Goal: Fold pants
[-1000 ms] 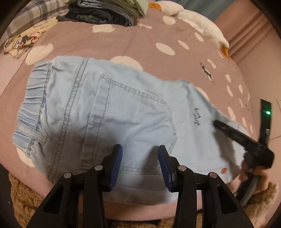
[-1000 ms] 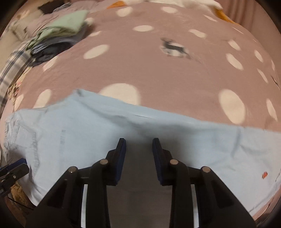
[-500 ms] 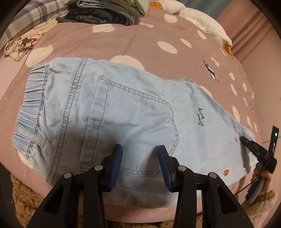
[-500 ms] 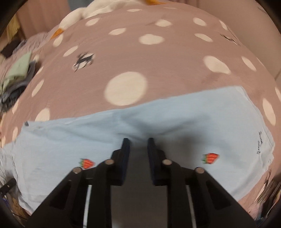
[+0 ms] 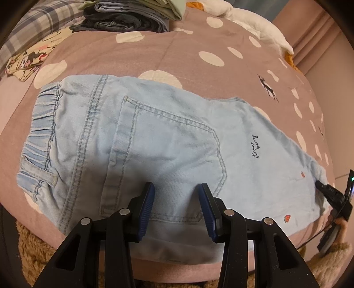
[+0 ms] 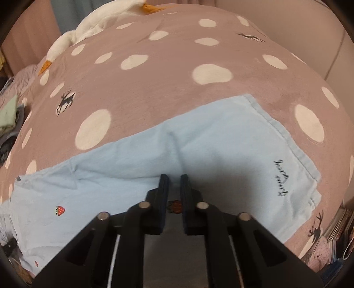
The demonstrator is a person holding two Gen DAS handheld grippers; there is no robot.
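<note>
Light blue denim pants [image 5: 154, 141] lie flat on a pink bedspread with white dots [image 5: 154, 51], folded leg on leg, elastic waistband at the left. My left gripper [image 5: 176, 188] is open, hovering over the back pocket near the pants' near edge. In the right wrist view the leg end of the pants [image 6: 199, 150] shows its hem at the right. My right gripper [image 6: 174, 178] has its jaws nearly closed with a narrow gap, low over the leg fabric; whether it pinches cloth is unclear. The right gripper also shows at the far right of the left wrist view [image 5: 331, 195].
A stack of folded clothes [image 5: 132, 15] sits at the back of the bed. A patterned garment [image 5: 28, 59] lies at the left. A white goose plush [image 6: 93, 26] lies along the far side. A brown fuzzy rug [image 5: 33, 250] is below the bed edge.
My right gripper has slid along the leg toward the hem and its jaws have narrowed. My left gripper stays open over the pocket.
</note>
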